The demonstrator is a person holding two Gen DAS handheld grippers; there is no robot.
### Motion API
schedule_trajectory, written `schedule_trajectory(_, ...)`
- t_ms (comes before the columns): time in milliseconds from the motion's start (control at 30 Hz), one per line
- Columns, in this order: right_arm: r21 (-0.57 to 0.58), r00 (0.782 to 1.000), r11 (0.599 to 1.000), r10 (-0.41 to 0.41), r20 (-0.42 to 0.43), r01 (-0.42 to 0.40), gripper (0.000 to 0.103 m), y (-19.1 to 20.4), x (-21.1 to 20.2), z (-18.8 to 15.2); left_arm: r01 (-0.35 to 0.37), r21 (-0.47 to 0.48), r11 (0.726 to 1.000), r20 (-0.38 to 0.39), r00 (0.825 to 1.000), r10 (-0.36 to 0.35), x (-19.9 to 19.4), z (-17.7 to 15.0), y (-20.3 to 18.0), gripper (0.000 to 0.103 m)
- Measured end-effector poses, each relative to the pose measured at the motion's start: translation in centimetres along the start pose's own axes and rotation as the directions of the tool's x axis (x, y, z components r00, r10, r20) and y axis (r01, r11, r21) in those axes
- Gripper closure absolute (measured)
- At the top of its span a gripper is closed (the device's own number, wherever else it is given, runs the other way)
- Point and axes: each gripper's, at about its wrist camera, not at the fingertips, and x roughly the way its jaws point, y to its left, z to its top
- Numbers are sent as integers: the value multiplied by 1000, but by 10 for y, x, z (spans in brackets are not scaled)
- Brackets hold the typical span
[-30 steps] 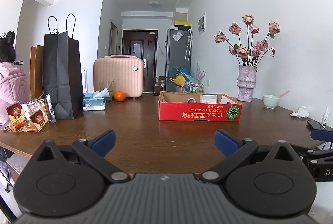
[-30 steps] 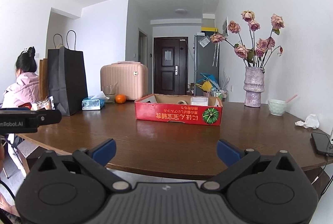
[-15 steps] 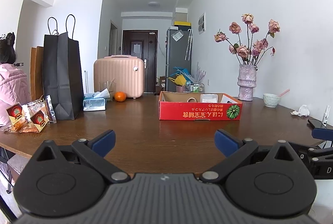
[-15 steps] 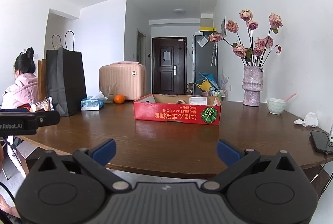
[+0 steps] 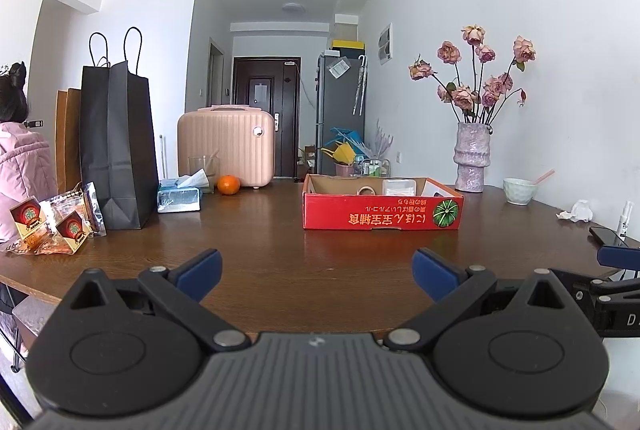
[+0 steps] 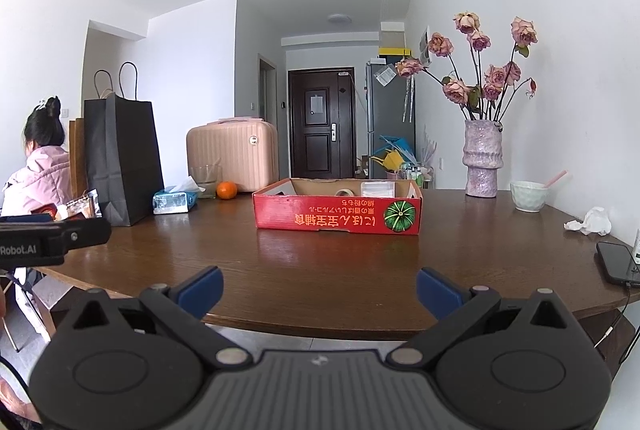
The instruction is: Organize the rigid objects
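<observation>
Nearest to me, at the bottom of the left wrist view, my left hand-held gripper (image 5: 316,268) stands spread wide, its 2 blue fingertips (image 5: 200,268) well apart with nothing between them, hovering over the near edge of the brown desk (image 5: 280,262). My right hand-held gripper (image 6: 318,288) is just as wide and just as empty, held at the desk's near rim; from the left view I catch its blue tip at the far right edge.

Farther on, past a bare stretch of wood, the red cardboard box (image 5: 382,212) sits flat on the desk, open on top, with a roll of tape (image 5: 365,191) and a clear plastic container (image 5: 398,186) inside it. Off to the left stand snack packets (image 5: 52,226), a black paper bag (image 5: 116,146), a tissue pack (image 5: 178,194) and an orange (image 5: 228,185), with a pink suitcase (image 5: 226,148) behind. To the right are a black phone (image 6: 618,262), a crumpled tissue (image 6: 592,222), a pale bowl (image 6: 528,195) and a vase of dried roses (image 6: 482,158) by the wall.

Compared with 1 second ago, both hand-held grippers keep the same wide opening, and the box has shifted only slightly in each view.
</observation>
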Motion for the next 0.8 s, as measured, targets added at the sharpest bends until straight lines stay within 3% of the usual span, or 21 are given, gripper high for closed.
schedule_trajectory(800, 8, 1000, 1000, -5, -4, 5, 0, 0, 1, -3, 9, 15, 1000, -15, 1000, -9, 3, 0, -2, 0)
